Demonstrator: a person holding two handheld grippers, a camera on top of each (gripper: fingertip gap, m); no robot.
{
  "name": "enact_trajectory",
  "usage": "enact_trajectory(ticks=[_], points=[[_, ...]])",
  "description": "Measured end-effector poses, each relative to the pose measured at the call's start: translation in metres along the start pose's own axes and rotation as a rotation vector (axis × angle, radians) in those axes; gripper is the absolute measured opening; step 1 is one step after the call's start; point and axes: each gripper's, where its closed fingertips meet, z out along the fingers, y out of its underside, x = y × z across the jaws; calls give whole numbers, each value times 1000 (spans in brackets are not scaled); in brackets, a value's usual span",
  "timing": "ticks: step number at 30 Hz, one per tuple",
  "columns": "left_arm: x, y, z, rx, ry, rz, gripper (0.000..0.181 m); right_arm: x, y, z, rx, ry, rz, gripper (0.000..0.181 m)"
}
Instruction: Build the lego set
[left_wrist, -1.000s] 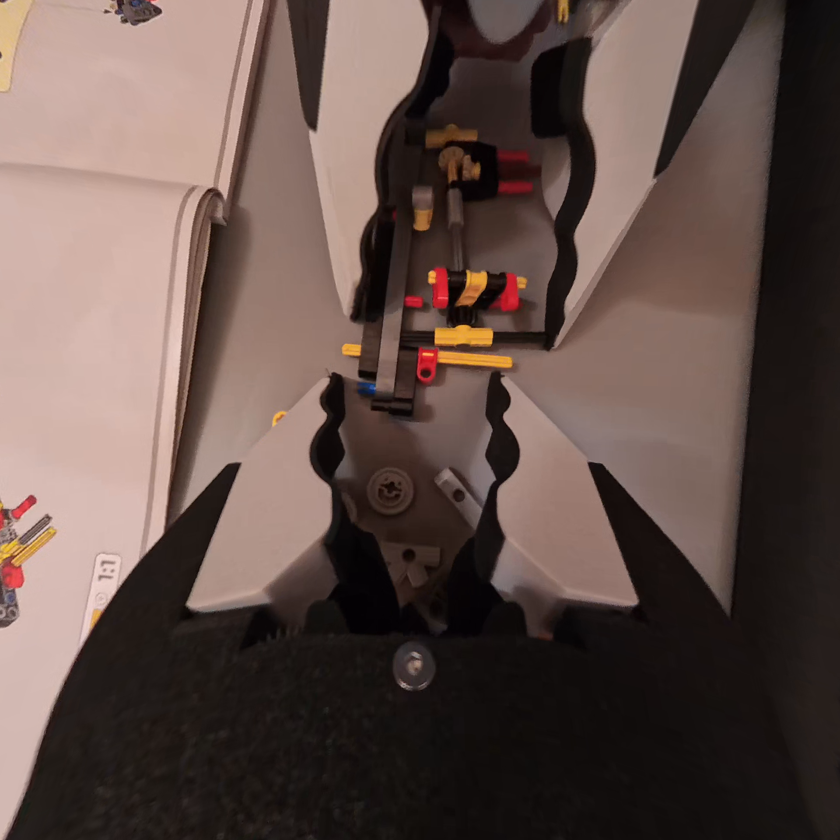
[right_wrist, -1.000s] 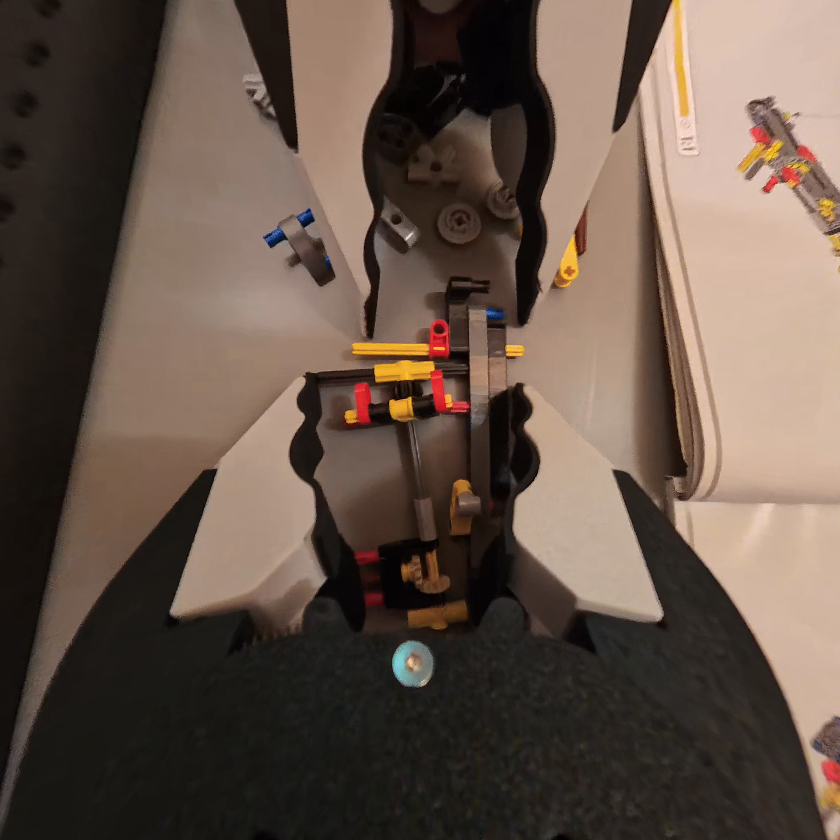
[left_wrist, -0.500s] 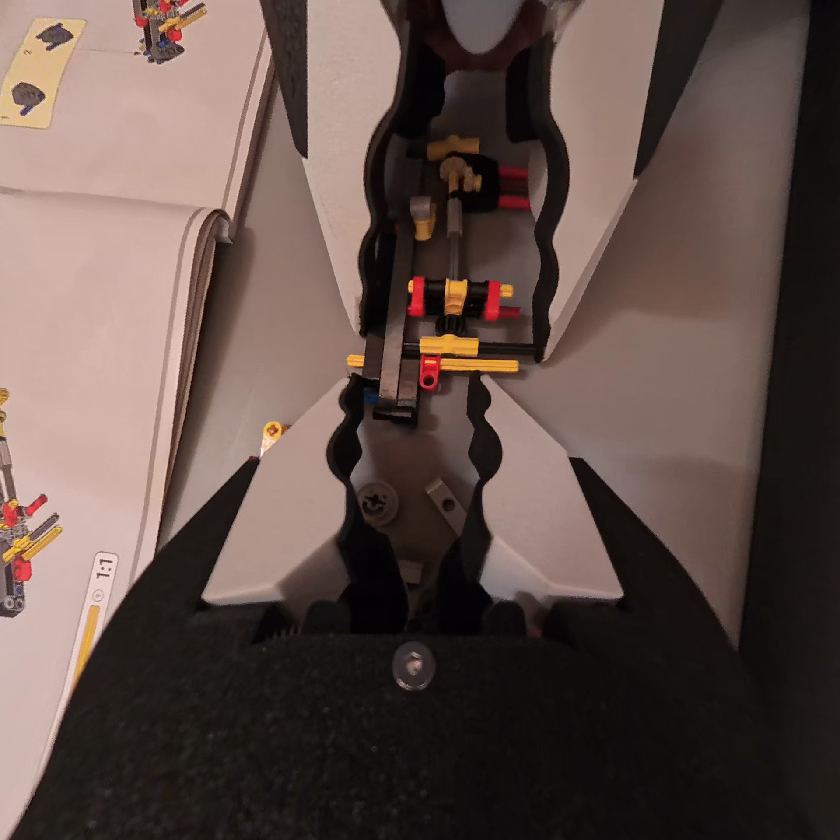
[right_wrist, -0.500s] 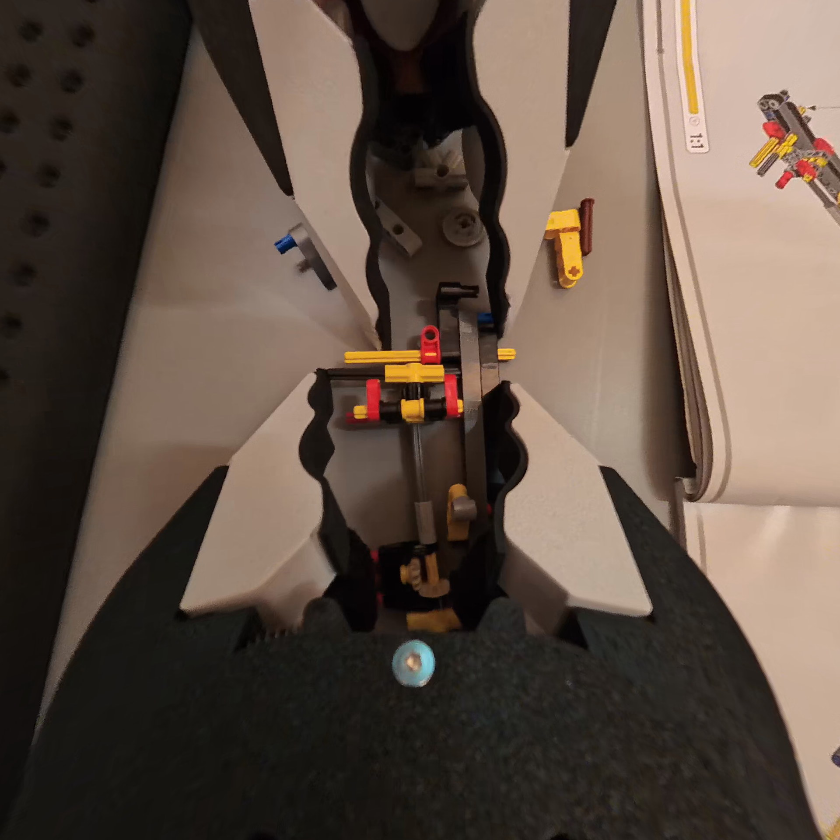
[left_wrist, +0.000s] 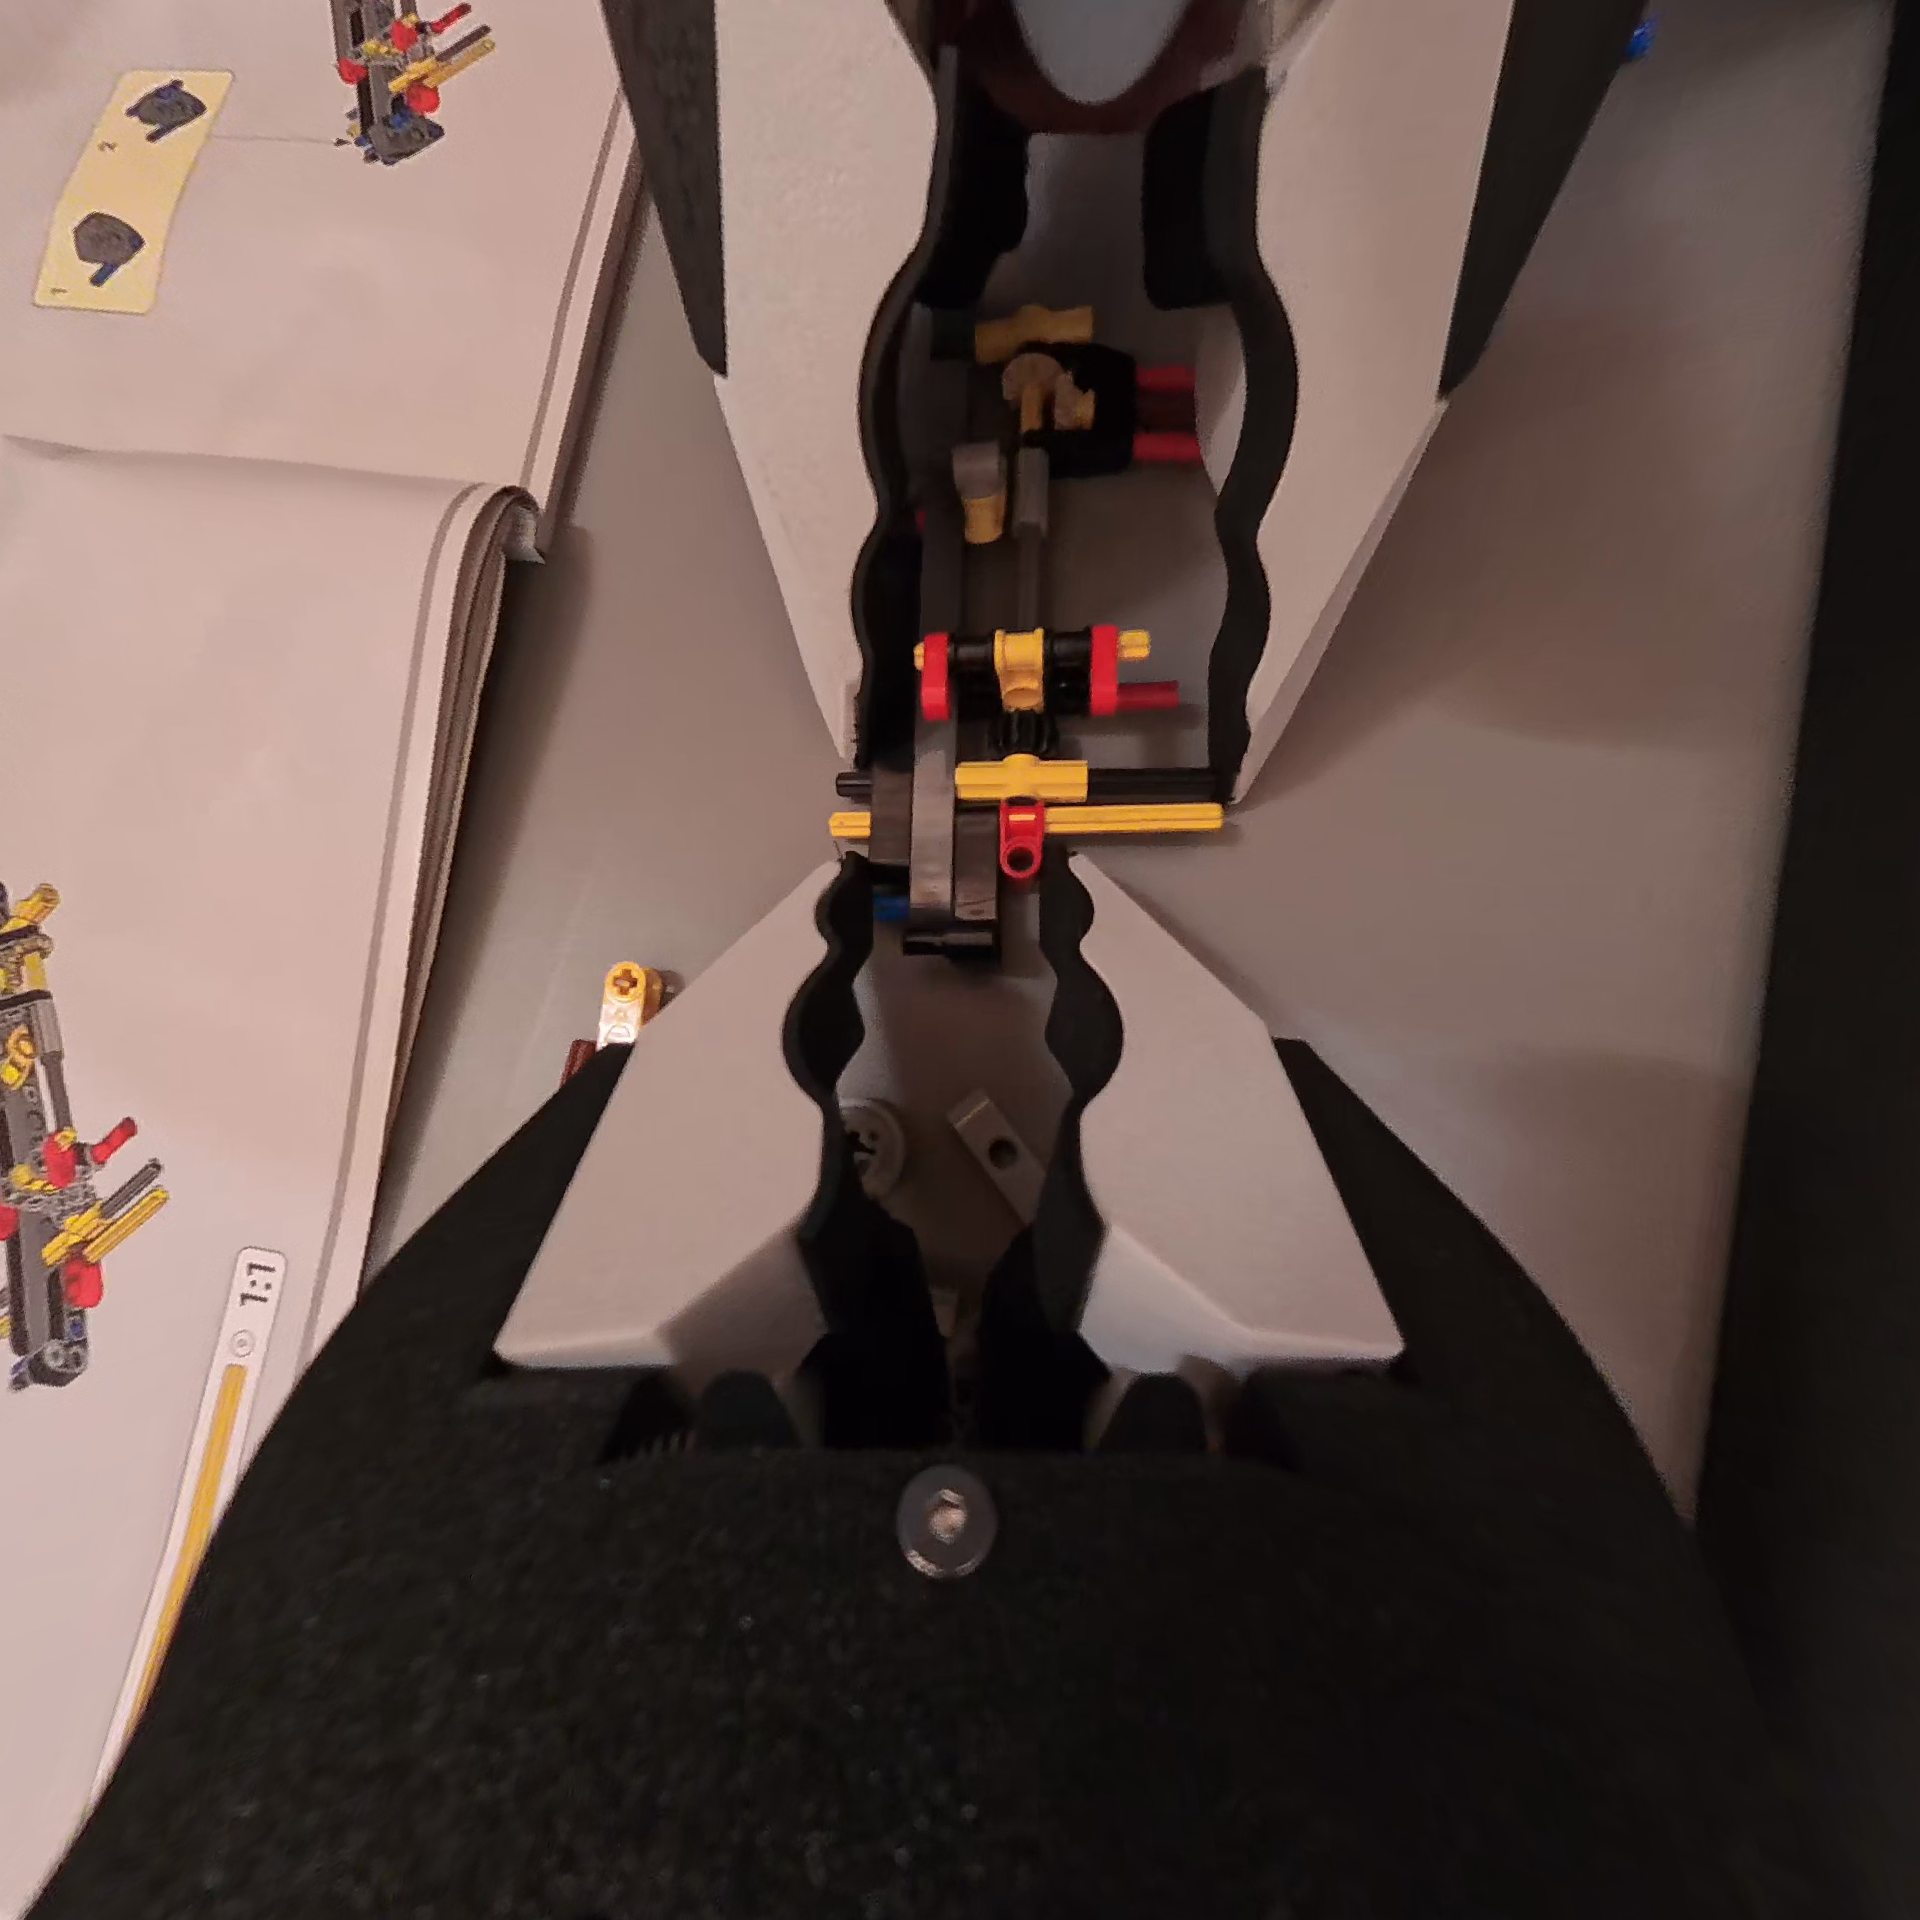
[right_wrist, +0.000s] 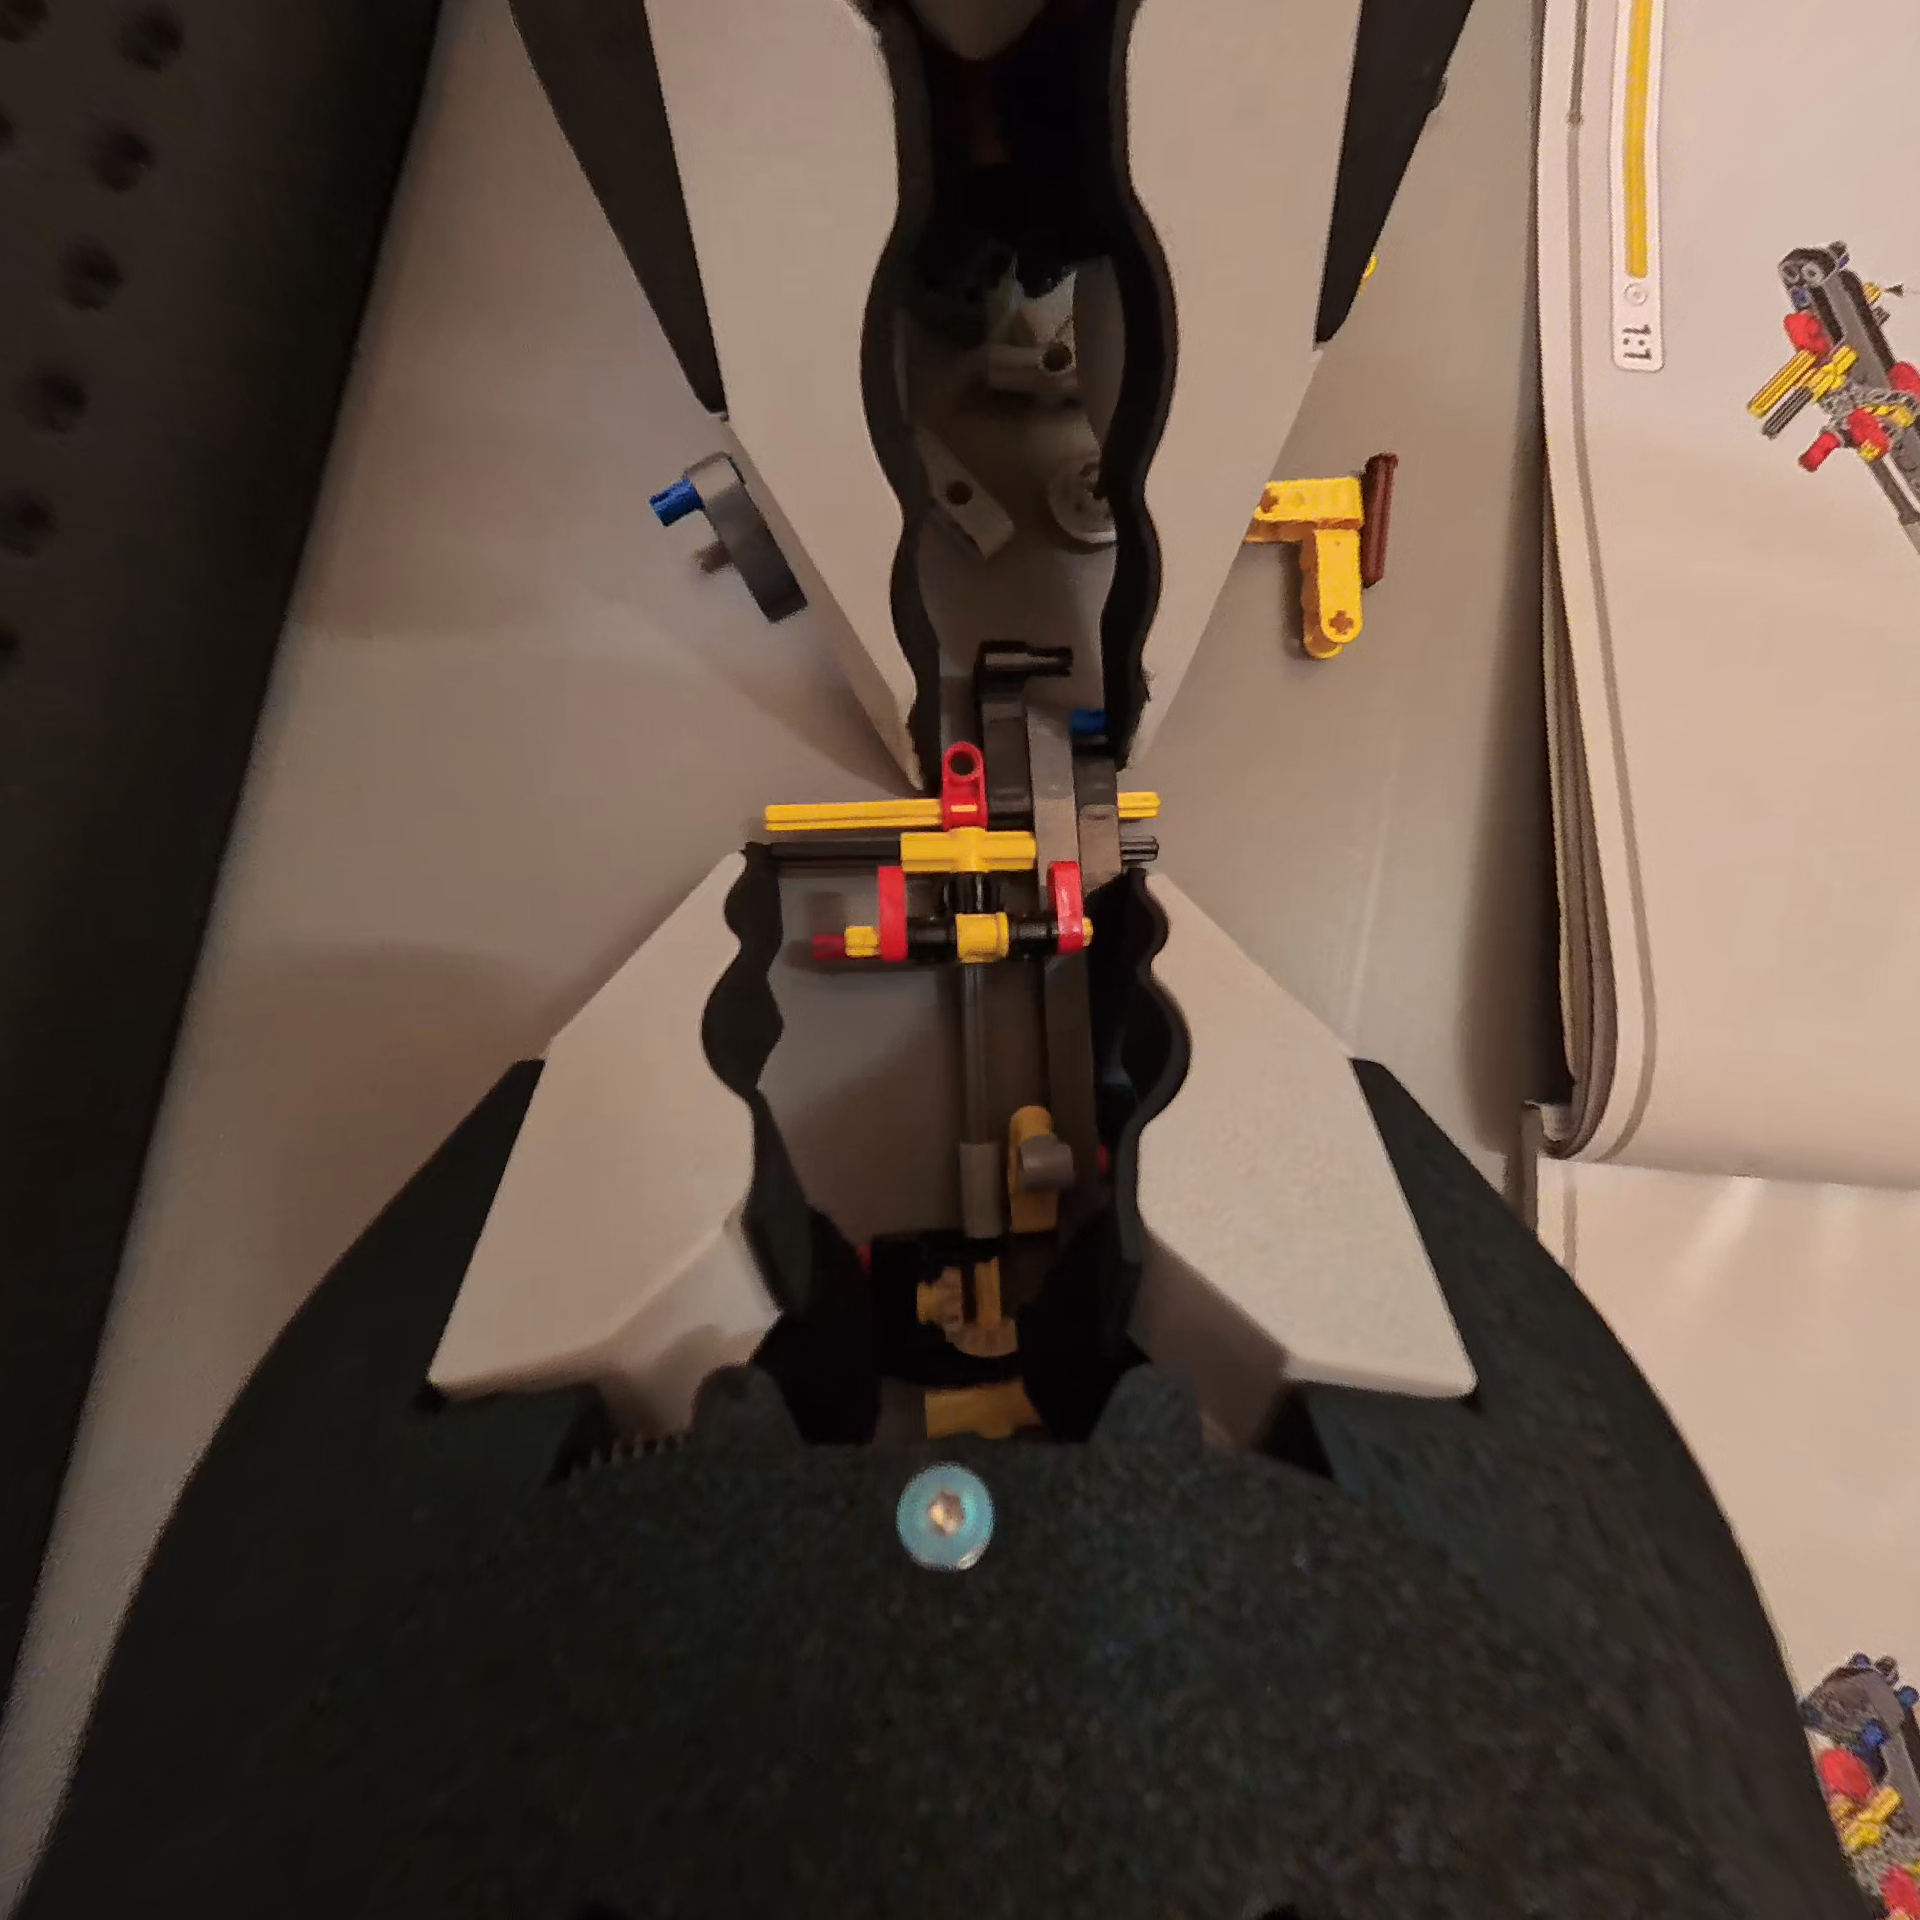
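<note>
The lego assembly (left_wrist: 1023, 717) was seen lying on the pale tabletop (left_wrist: 1455, 987), lengthwise between the two facing grippers. The right gripper (right_wrist: 940, 883) was closed around its long dark beam, the jaws pressed to both sides. The left gripper (left_wrist: 951, 883) was narrowed around the assembly's near end, though contact could not be judged. A yellow angled piece (right_wrist: 1320, 551) and the open instruction booklet (right_wrist: 1745, 727) were placed beside the assembly.
</note>
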Motion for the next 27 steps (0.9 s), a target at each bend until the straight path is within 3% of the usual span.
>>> enact_trajectory(ticks=[6,8,10,14,17,20,23,27], points=[[-1,0,0,5,5,-16,30,-1,-2,-1,46,-20,37,66],[-4,1,0,1,-14,-50,30,-7,-9,-14,109,-84,122,90],[-6,2,-1,-7,-44,-53,30,-7,-9,-44,168,-113,209,76],[-7,4,-4,-32,-92,-44,30,-2,22,-81,176,70,315,57],[-5,0,-7,-23,-90,-63,30,-5,38,-83,175,254,356,42],[0,-8,-12,3,-44,-128,30,-10,33,-77,194,407,369,46],[6,-13,-17,-2,0,-195,30,-12,19,-63,157,570,239,48],[13,-21,-23,-25,17,-232,30,-1,12,-57,-39,821,-81,44]])
